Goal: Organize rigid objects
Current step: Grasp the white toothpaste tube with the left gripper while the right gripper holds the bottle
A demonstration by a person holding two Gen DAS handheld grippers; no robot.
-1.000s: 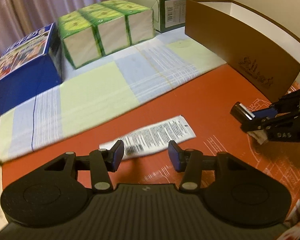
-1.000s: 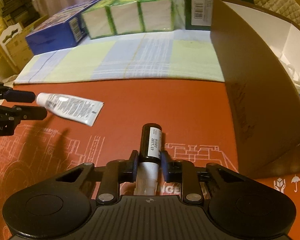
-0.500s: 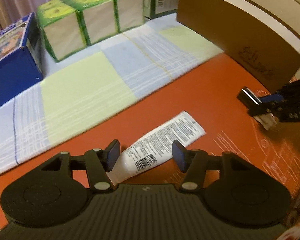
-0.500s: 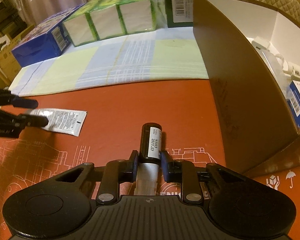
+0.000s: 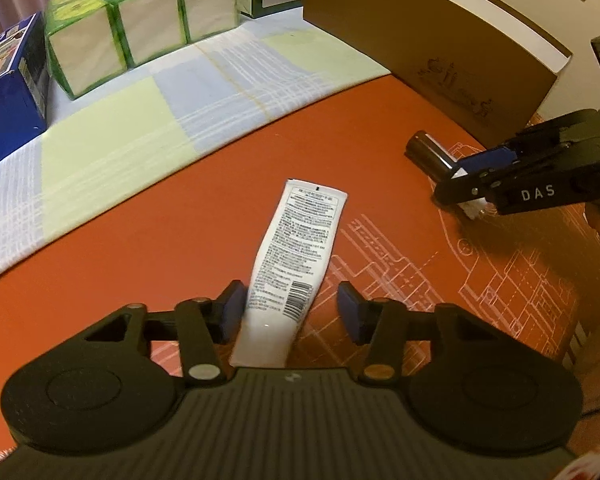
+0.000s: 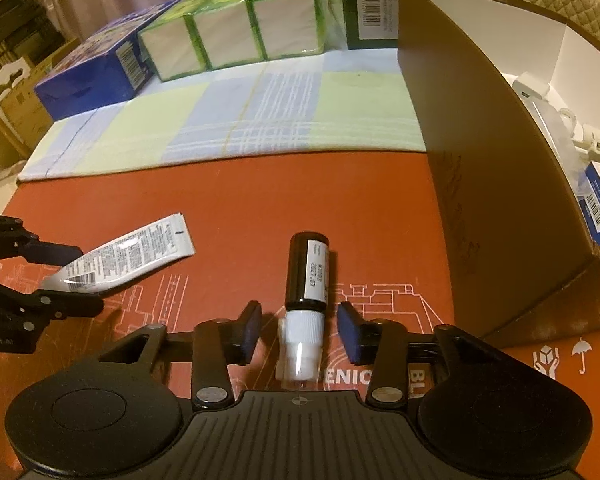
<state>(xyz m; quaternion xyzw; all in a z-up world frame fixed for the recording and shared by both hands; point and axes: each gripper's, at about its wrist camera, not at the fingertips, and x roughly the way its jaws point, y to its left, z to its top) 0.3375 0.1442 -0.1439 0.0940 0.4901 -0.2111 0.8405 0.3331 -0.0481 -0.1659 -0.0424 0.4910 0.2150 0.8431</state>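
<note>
left gripper (image 5: 290,306): jaws just closing around white tube (image 5: 298,248), left pad touching, right apart, likely for pickup | right gripper (image 6: 298,330): jaws just opened, freeing dark bottle (image 6: 306,276) on orange counter (image 6: 260,208); brown box (image 6: 480,184) right
</note>
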